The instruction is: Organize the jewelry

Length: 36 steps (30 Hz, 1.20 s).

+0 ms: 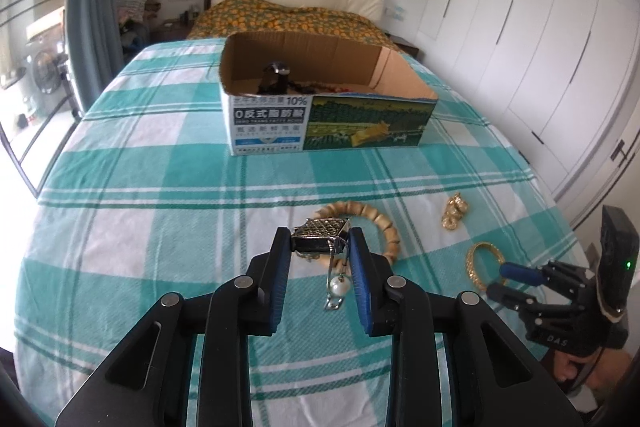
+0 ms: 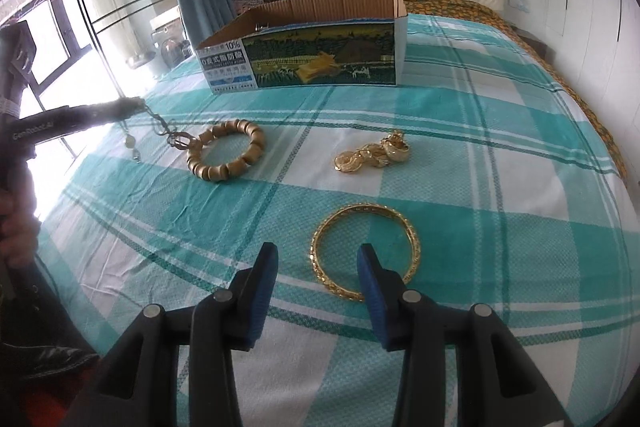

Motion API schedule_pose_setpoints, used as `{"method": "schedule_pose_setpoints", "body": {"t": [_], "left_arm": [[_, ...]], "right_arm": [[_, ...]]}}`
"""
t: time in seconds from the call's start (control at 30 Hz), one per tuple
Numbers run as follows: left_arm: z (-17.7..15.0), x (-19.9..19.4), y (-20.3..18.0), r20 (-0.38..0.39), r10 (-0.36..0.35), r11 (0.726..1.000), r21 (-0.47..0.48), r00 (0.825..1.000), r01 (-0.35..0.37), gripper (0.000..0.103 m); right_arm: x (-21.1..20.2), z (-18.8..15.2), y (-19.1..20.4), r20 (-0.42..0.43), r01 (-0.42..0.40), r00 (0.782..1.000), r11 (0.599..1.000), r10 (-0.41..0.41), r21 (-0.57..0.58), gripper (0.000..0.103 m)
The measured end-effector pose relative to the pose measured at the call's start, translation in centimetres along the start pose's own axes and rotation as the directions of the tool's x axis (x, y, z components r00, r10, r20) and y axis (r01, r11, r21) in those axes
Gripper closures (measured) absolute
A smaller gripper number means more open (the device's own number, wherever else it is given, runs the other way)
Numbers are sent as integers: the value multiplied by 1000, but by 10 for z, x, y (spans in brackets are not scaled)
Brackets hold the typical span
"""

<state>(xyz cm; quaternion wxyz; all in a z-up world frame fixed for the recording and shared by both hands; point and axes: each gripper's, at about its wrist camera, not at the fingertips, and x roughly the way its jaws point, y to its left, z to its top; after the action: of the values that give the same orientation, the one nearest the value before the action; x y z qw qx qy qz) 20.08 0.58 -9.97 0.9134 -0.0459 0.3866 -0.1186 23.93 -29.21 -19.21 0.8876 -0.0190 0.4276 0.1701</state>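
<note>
- Two grippers were in play; my left gripper (image 1: 320,241) was clamped on a lattice-topped metal pendant (image 1: 321,235), chain and pearl drop (image 1: 339,285) dangling between the jaws.
- The pendant hung lifted off the checked bedspread (image 1: 160,187), just in front of the beaded bracelet (image 1: 376,223).
- The cardboard box (image 1: 328,123) lay straight ahead of the left gripper, well apart, open top up, long side facing me; dark items were already inside.
- Judged next move: carry forward and over the near wall, then release; the trailing chain could snag the bracelet or the box rim.
- My right gripper (image 2: 318,257) stood with jaws apart, holding nothing, one pad at the near rim of the gold bangle (image 2: 366,251), which lay flat on the bedspread.
- Gold charm (image 2: 374,153) sat beyond the bangle, nearer the right gripper than the left.
- Right hand was nearer both gold pieces.
</note>
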Motion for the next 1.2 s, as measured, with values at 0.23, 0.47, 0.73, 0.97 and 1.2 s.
{"method": "schedule_pose_setpoints", "body": {"t": [0.23, 0.47, 0.73, 0.97, 1.2], "left_arm": [[-45, 11, 23, -70, 83, 996, -10, 994, -84, 74], [-68, 9, 29, -72, 67, 998, -15, 995, -68, 38], [-66, 27, 25, -80, 106, 994, -2, 991, -106, 24], [-69, 33, 17, -87, 166, 986, 41, 982, -163, 37], [-67, 30, 19, -77, 170, 985, 29, 983, -168, 72]], "right_arm": [[-15, -2, -10, 24, 39, 999, 999, -39, 24, 60], [-33, -2, -21, 60, 72, 995, 995, -76, 64, 60], [-27, -1, -28, 54, 73, 995, 993, -78, 92, 60], [-17, -9, -37, 16, 78, 997, 988, -80, 130, 57], [-8, -11, -30, 0, 75, 997, 990, -75, 124, 38]]}}
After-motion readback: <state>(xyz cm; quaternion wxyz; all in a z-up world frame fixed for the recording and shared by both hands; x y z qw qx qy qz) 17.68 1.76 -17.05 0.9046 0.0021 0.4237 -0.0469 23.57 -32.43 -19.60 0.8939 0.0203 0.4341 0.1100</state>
